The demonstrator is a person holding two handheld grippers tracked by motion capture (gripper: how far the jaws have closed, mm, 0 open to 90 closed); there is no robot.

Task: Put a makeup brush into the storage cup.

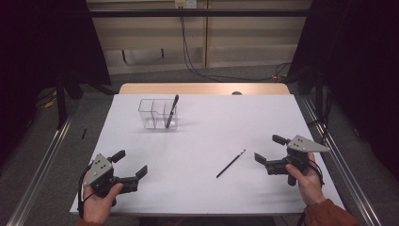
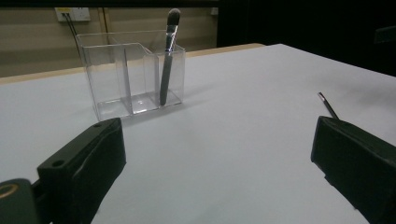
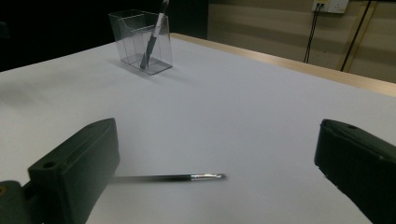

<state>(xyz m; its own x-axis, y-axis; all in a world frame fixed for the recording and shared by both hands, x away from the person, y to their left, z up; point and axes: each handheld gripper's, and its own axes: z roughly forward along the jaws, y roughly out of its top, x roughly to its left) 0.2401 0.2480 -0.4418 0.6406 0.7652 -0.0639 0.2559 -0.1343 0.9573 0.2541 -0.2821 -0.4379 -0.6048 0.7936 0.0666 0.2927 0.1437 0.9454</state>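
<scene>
on the white counter [image 1: 202, 141], near the right tool [image 1: 270, 151], thin brush [image 1: 231, 163] lying flat, apart from both tools. right tool released, jaws wide, brush just ahead between them in the right gripper view [image 3: 187, 177]. left tool [image 1: 132, 164] likewise released, holding nothing. clear organizer [image 1: 157, 114] well apart at the far left, one brush [image 1: 171, 111] already standing tilted in its right compartment. advisable: lower right tool square across the handle, close near mid-length, lift level; flat, slim shaft likely to slip or roll.
</scene>
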